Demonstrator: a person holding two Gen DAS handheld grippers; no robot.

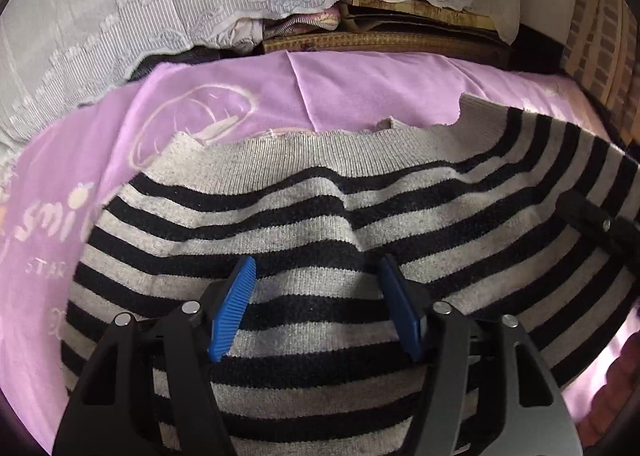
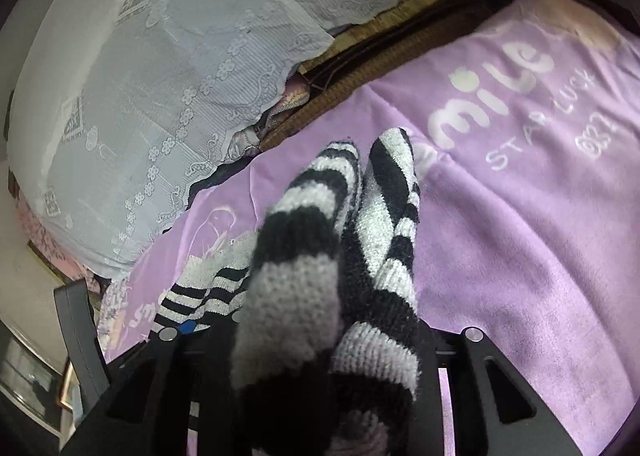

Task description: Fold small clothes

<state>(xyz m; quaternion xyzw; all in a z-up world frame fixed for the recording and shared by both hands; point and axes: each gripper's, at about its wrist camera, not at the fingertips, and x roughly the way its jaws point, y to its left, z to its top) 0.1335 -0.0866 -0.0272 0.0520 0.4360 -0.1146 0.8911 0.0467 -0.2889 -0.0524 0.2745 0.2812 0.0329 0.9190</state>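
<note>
A grey and black striped knitted sweater [image 1: 304,224] lies spread on a purple blanket [image 1: 360,92]. My left gripper [image 1: 318,276] is open, its blue pads [image 1: 236,304] standing apart just above the sweater's middle, with nothing between them. My right gripper [image 2: 340,336] is shut on a bunched part of the sweater [image 2: 340,240], which is lifted above the blanket and hides the fingers. The rest of the sweater [image 2: 208,288] lies lower left in the right wrist view. The right gripper's black body [image 1: 600,224] shows at the sweater's right edge in the left wrist view.
The purple blanket [image 2: 520,216] has white "smile" lettering. A white lace cloth [image 1: 160,8] covers a pile at the back, also in the right wrist view [image 2: 140,96]. A woven mat edge [image 1: 400,40] and a brick-patterned wall [image 1: 600,40] lie behind.
</note>
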